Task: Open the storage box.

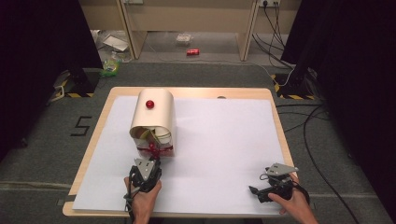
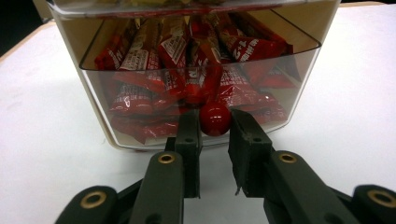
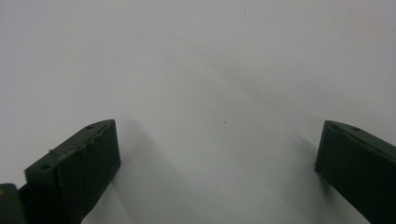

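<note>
A cream roll-top box (image 1: 153, 114) stands on the white sheet (image 1: 224, 140) at the back left, with a red knob (image 1: 149, 104) on its lid. Its clear front bin (image 2: 196, 74) holds several red snack packets (image 2: 187, 60). A second red knob (image 2: 215, 119) sticks out from the bin's lower front. My left gripper (image 2: 215, 128) reaches in from the near side, and its jaws touch that knob on both sides. My right gripper (image 1: 254, 191) lies near the table's front right, pointing left, its jaws (image 3: 217, 149) wide open over bare sheet.
The wooden table (image 1: 187, 90) ends just beyond the sheet on all sides. On the floor behind lie a red can (image 1: 193, 52), some litter (image 1: 110, 67) and cables (image 1: 308, 121) at the right. Dark curtains flank both sides.
</note>
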Demonstrator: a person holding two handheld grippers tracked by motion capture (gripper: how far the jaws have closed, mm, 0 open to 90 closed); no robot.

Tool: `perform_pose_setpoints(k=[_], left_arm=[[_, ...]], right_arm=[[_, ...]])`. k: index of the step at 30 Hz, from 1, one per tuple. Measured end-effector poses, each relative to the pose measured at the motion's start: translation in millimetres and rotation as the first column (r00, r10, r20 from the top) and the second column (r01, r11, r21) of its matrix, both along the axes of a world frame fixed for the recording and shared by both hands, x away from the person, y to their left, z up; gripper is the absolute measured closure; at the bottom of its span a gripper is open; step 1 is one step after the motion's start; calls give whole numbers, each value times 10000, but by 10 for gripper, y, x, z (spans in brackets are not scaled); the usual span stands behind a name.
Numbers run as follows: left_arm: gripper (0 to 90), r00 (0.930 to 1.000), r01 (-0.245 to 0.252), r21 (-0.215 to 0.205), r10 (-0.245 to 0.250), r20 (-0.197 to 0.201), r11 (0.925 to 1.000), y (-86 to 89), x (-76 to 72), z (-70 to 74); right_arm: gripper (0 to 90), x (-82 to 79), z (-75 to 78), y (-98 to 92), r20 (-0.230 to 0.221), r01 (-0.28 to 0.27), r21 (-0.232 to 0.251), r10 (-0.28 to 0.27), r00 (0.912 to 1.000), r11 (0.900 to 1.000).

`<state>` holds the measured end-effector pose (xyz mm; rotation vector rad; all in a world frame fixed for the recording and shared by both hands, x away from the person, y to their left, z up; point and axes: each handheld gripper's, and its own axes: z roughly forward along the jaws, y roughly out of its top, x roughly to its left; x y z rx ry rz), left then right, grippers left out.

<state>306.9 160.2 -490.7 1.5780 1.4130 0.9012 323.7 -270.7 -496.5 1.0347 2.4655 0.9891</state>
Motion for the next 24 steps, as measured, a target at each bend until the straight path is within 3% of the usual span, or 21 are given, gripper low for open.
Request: perform_pose_setpoints(k=[24], left_arm=[[732, 9986, 534, -74, -534, 19, 9985, 57, -313, -5]], right_arm=[[4, -1, -1, 1, 16, -1, 0, 1, 10000, 10000]])
